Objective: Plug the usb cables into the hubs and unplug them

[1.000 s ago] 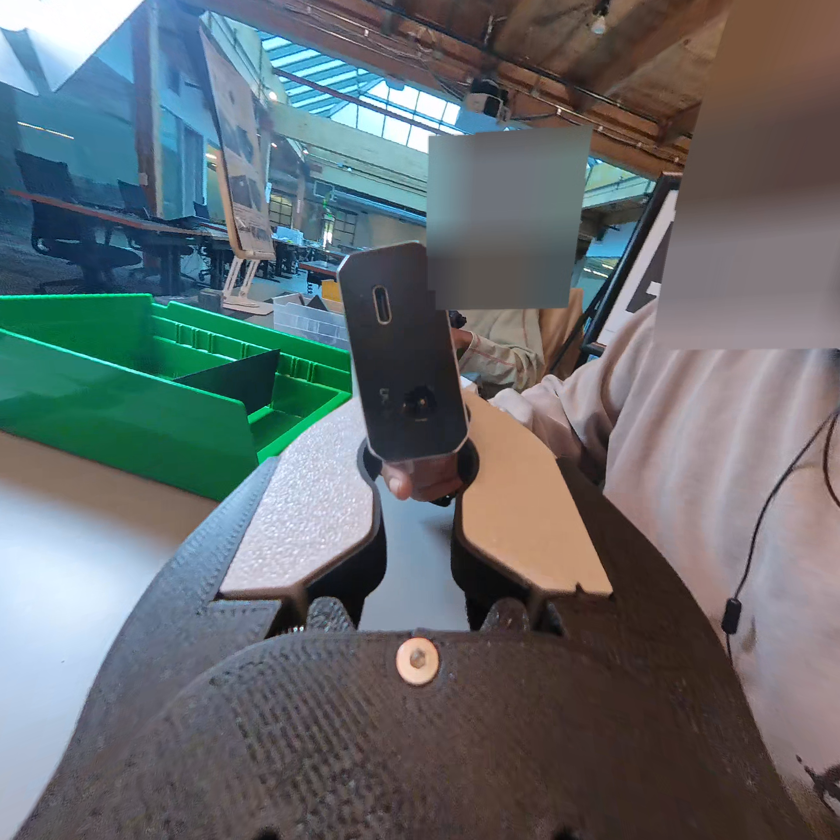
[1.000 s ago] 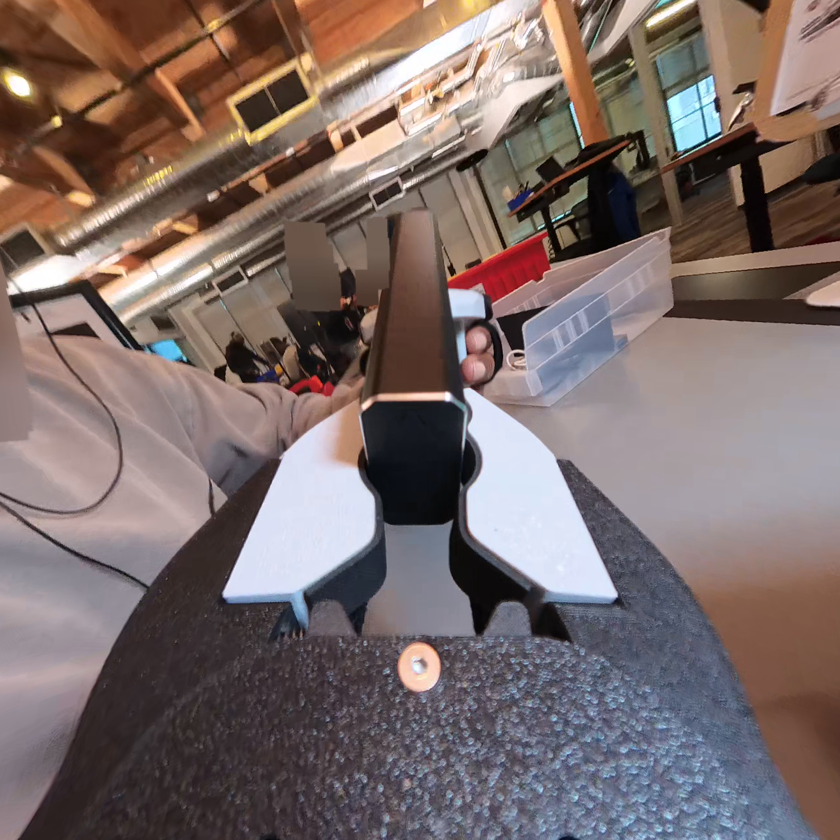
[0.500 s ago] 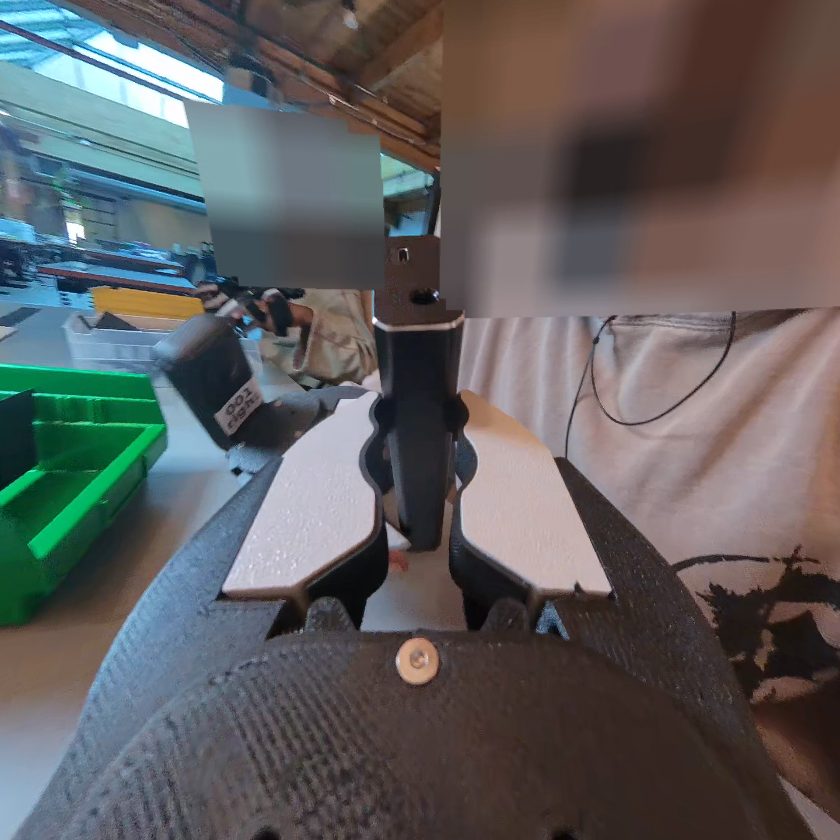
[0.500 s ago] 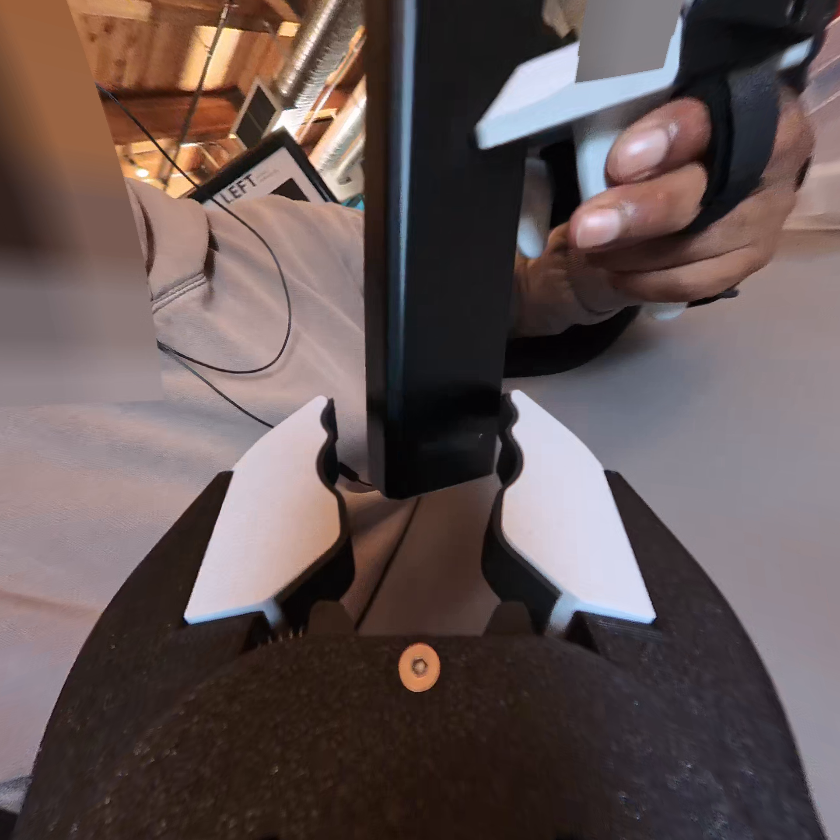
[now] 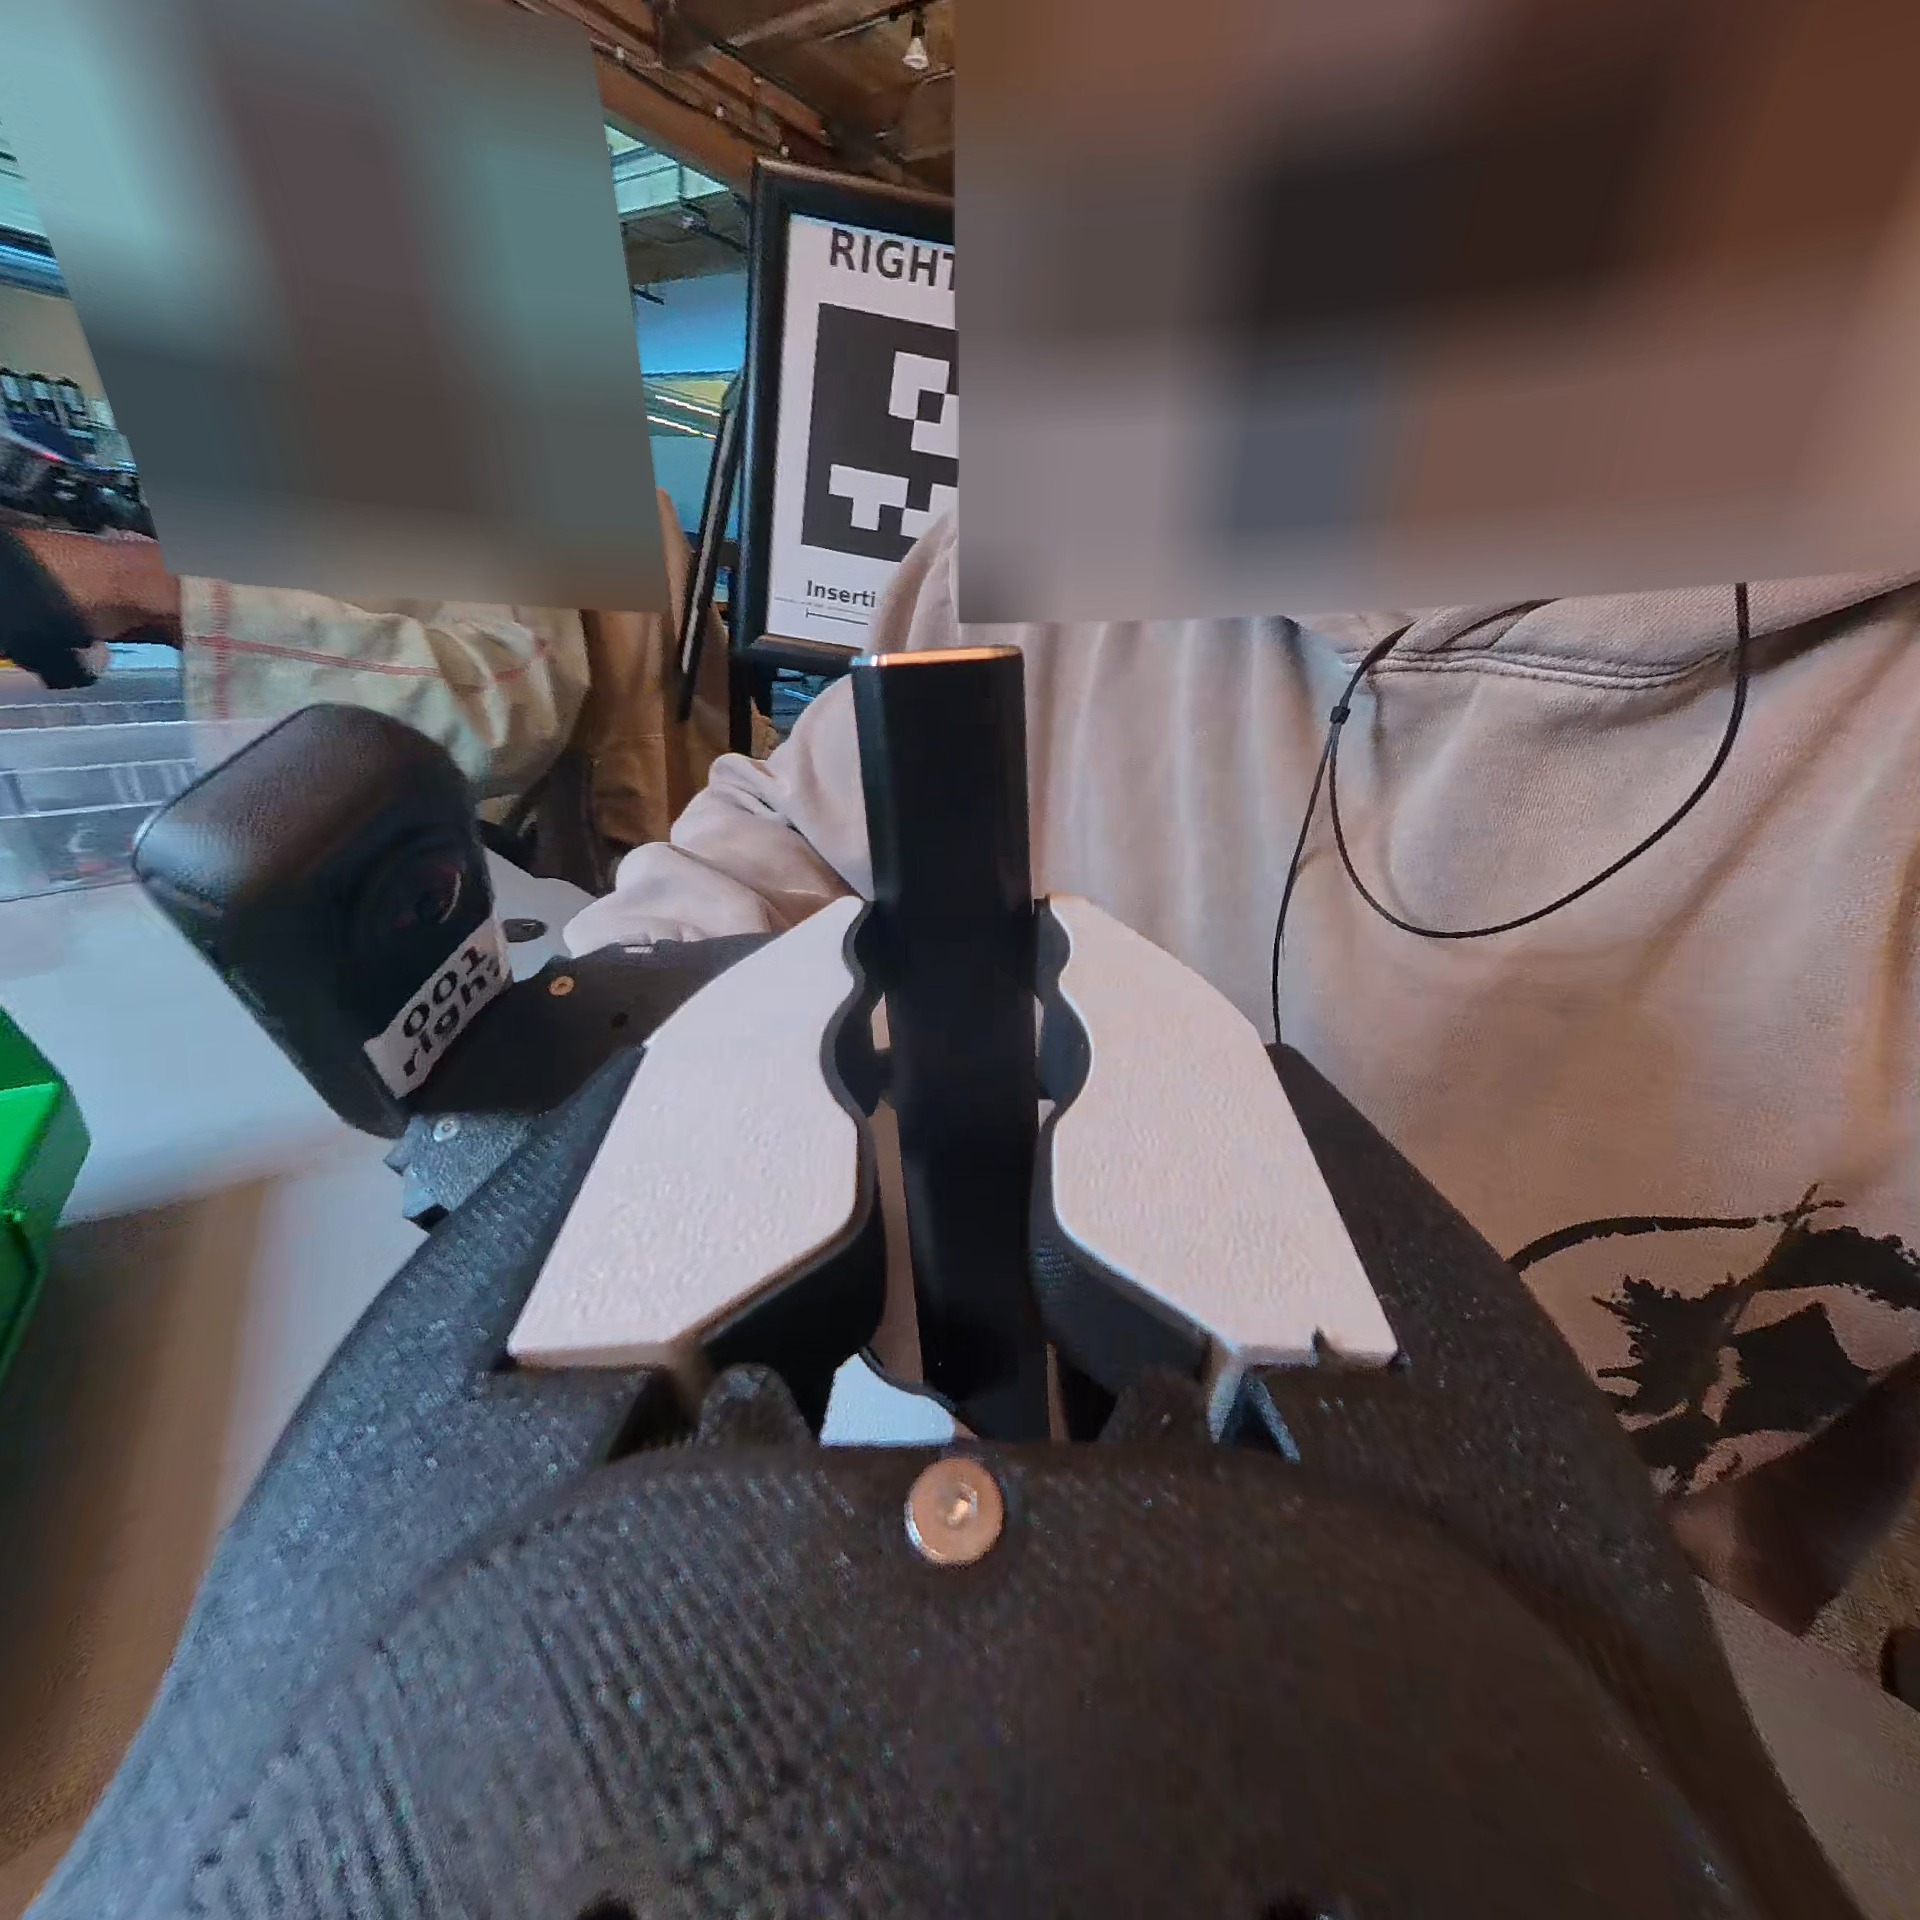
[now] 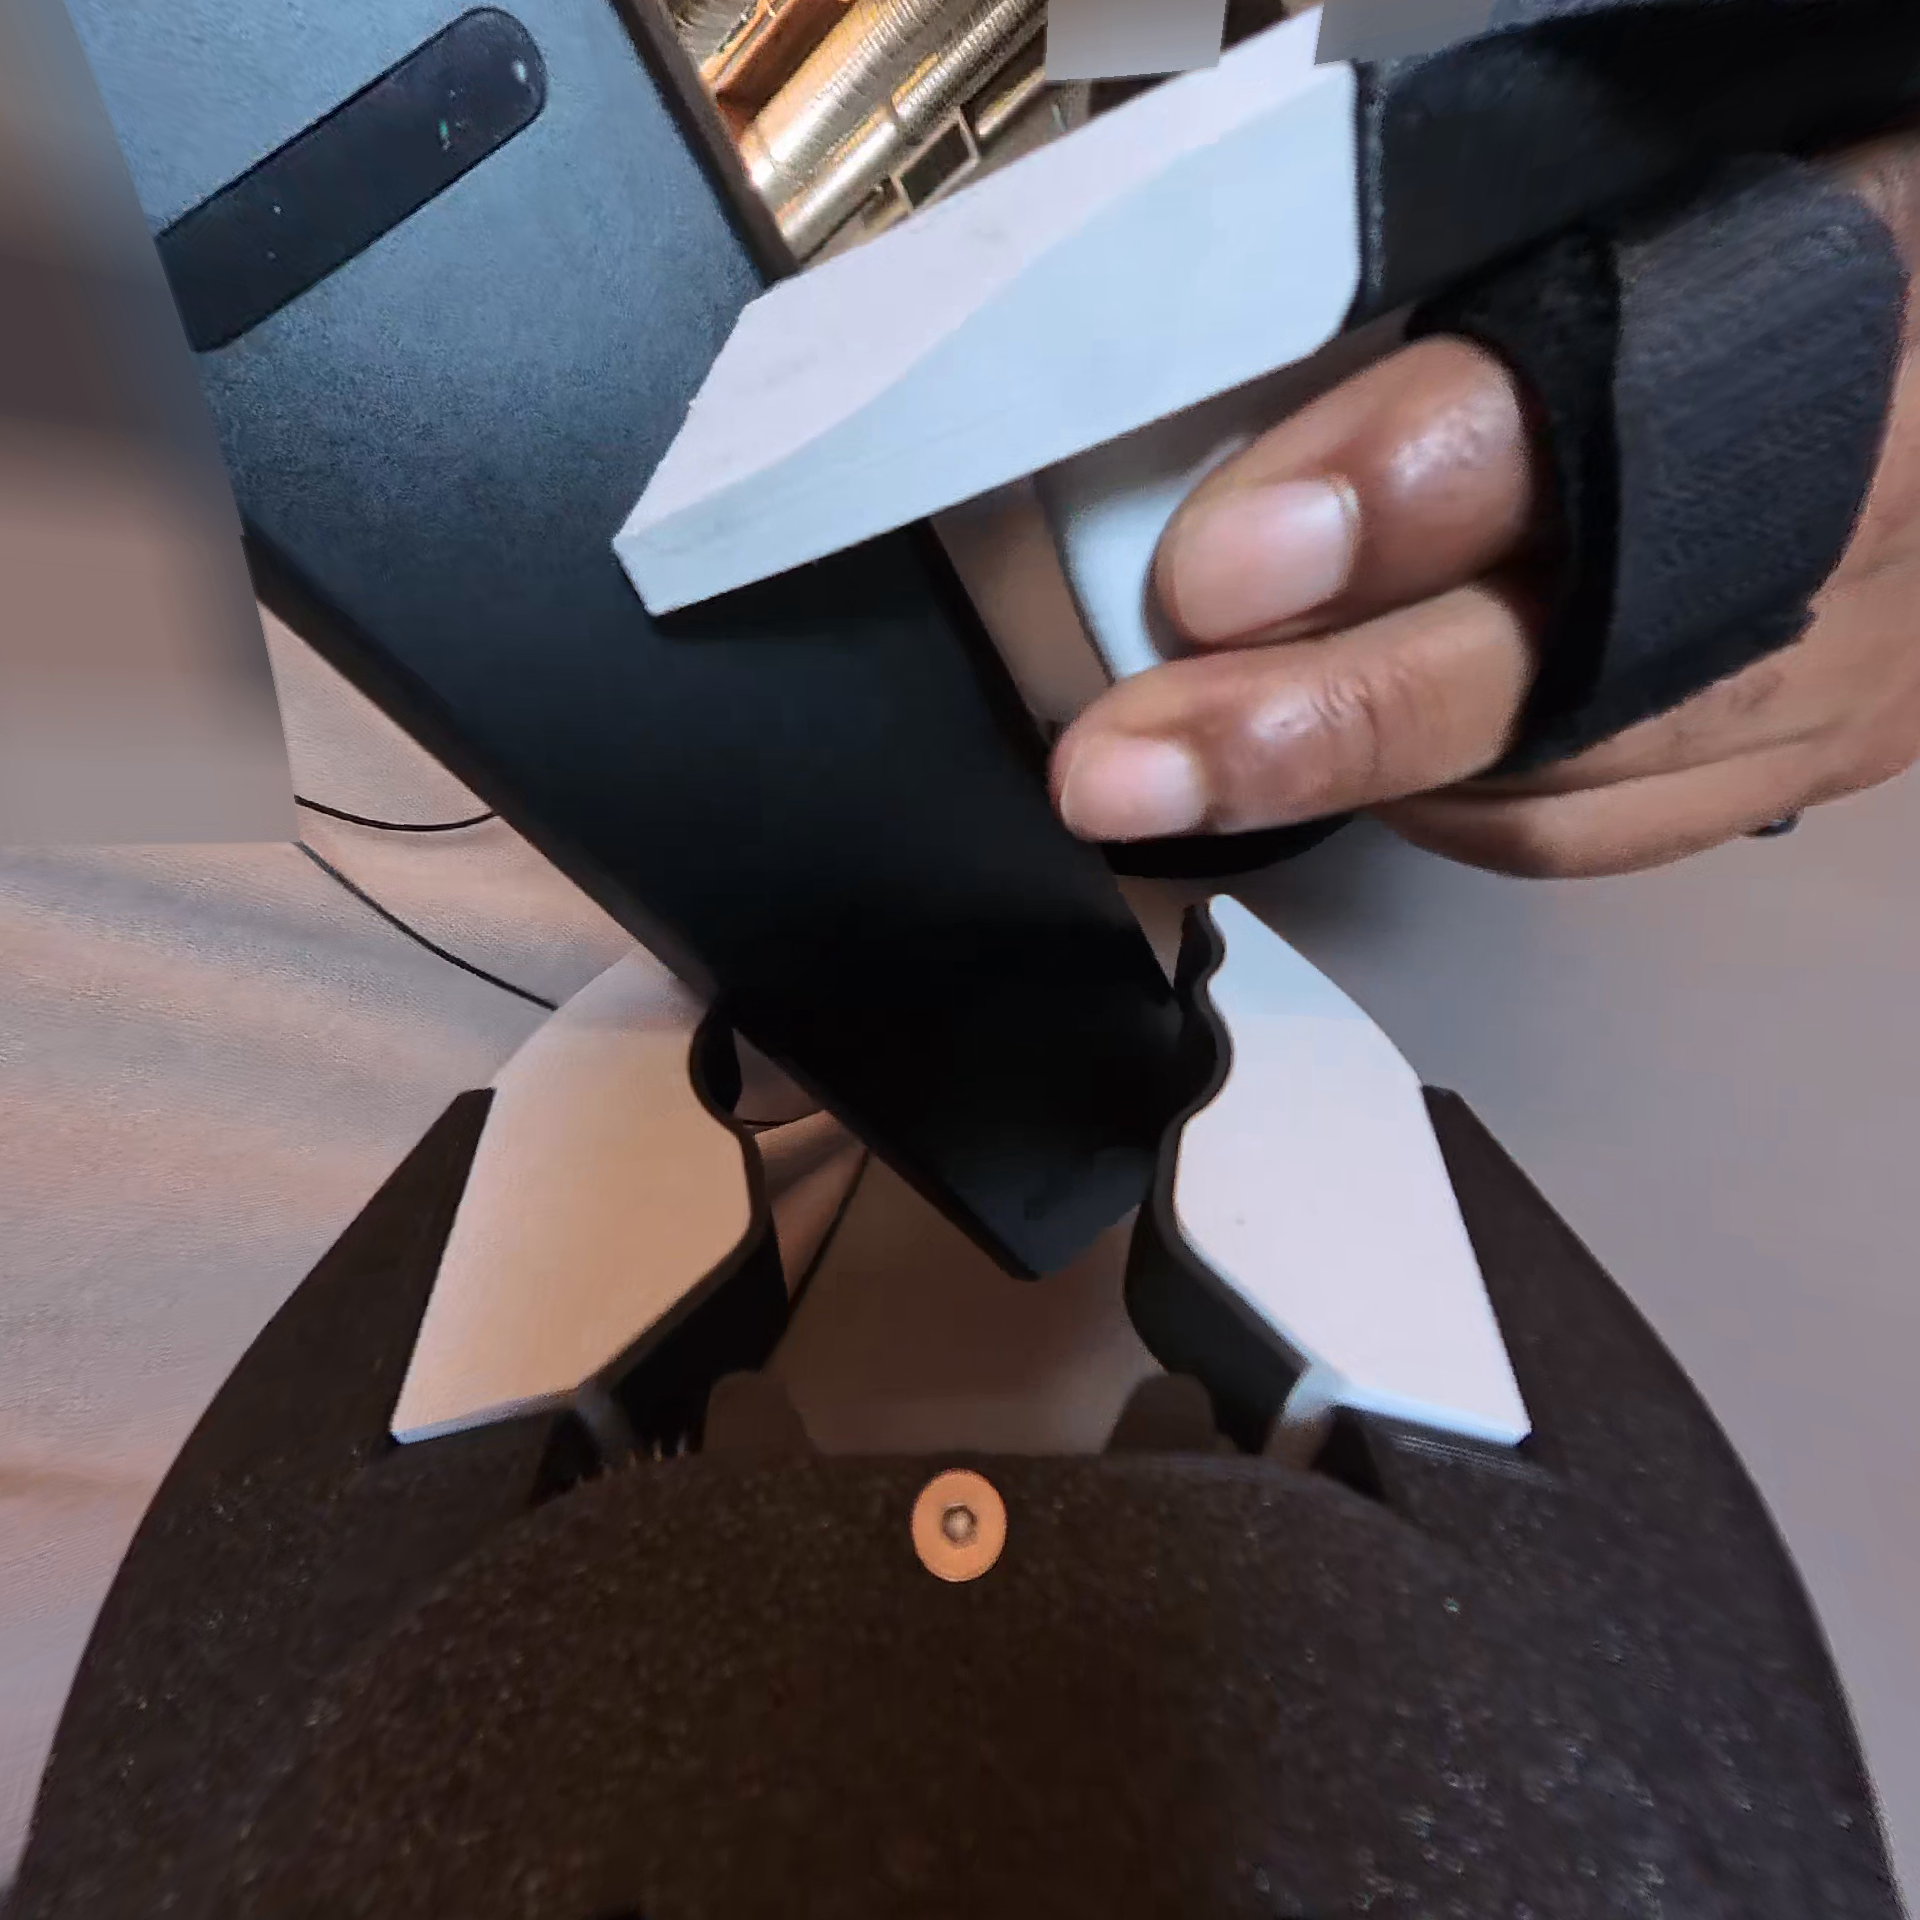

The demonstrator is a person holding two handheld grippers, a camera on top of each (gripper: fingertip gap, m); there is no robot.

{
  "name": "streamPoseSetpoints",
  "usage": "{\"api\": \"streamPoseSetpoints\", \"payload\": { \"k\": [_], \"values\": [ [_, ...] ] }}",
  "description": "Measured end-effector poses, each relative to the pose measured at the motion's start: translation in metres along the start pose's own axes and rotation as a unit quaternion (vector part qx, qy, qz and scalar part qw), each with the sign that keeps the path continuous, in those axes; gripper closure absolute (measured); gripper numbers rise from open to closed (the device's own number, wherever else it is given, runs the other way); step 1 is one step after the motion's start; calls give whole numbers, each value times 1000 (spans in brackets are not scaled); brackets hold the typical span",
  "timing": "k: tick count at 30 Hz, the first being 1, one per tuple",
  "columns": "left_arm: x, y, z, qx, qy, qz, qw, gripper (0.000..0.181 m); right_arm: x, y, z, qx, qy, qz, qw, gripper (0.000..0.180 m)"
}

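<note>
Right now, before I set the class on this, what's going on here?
A person works two hand-held tongs. The left tongs are clamped on a dark hub. The right tongs stand open around one end of that hub, not gripping it. No usb cable shows.

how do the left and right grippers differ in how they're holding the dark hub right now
The left gripper is shut on the dark slab-shaped hub; the right gripper stands open around its end, touching on one side only.
In the left wrist view the hub stands straight between the pale fingers; in the right wrist view it slants across the gap.
Both grippers have black textured bodies and pale flat fingers, and both surround the same hub.
</note>
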State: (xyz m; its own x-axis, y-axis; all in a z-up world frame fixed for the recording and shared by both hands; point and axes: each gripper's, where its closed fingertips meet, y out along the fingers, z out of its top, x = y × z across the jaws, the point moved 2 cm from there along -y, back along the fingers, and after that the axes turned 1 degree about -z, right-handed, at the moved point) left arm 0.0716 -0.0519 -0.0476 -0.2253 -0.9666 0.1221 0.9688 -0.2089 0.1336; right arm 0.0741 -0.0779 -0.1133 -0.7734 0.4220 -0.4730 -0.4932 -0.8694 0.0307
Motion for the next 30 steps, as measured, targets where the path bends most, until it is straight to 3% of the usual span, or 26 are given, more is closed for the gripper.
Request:
{"api": "streamPoseSetpoints", "payload": {
  "k": [7, 20, 23, 26, 30],
  "values": [
    [-30, -3, -18, -28, -45, 52, 997, 151, 21, -6, -16, -83, -112, -125, 982, 108],
    [-51, -10, -12, 53, -116, 100, 987, 150, 20, -12, 5, 23, -90, -124, 988, 114],
    [-62, -21, -4, 72, -105, 167, 978, 148, 17, -20, 16, 67, -40, -88, 993, 118],
    [-63, -39, 17, 86, -87, 239, 963, 124, 14, -32, 27, 101, -50, -92, 989, 118],
    [-54, -70, 24, 11, -10, 378, 925, 119, 22, -62, 45, 129, -113, -199, 965, 118]
  ]
}}
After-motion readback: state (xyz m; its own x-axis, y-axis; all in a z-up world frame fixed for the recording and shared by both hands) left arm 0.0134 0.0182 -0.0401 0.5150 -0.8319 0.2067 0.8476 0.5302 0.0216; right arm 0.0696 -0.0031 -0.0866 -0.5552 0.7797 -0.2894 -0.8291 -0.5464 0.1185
